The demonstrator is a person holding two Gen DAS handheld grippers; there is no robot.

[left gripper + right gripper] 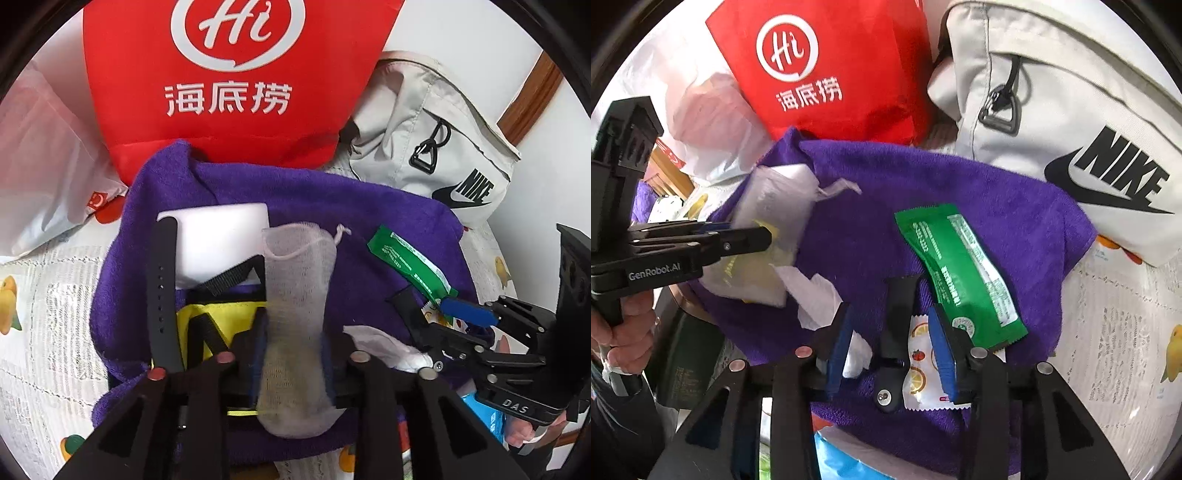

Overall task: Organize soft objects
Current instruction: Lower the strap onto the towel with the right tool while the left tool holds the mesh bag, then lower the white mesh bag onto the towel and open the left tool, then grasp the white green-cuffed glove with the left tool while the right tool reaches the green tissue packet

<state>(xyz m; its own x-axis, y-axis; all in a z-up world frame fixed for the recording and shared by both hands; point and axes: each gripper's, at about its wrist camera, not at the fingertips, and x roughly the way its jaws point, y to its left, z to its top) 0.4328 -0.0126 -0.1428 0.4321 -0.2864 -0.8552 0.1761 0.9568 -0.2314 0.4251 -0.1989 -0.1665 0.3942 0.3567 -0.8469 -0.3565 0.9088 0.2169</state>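
Mesh pouch point(295, 332) is hiding the left gripper's point(293, 354) pad contact; purple towel point(868, 206) is covering most of the black strap point(895, 332); red bag point(236, 92) is running off top.

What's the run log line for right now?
left hand-held gripper: around white mesh drawstring pouch, grip unclear | right hand-held gripper: open around black watch strap | base: purple towel

A purple towel point(295, 206) covers the middle of the worktop point(48, 295), with a red bag point(236, 74) at twelve o'clock and a grey Nike bag point(436, 136) at two o'clock. The left tool point(291, 354) has a white mesh pouch point(295, 295) between its fingers, though grip is unclear. A green packet point(410, 262) lies at three o'clock, touching the right tool point(443, 314).
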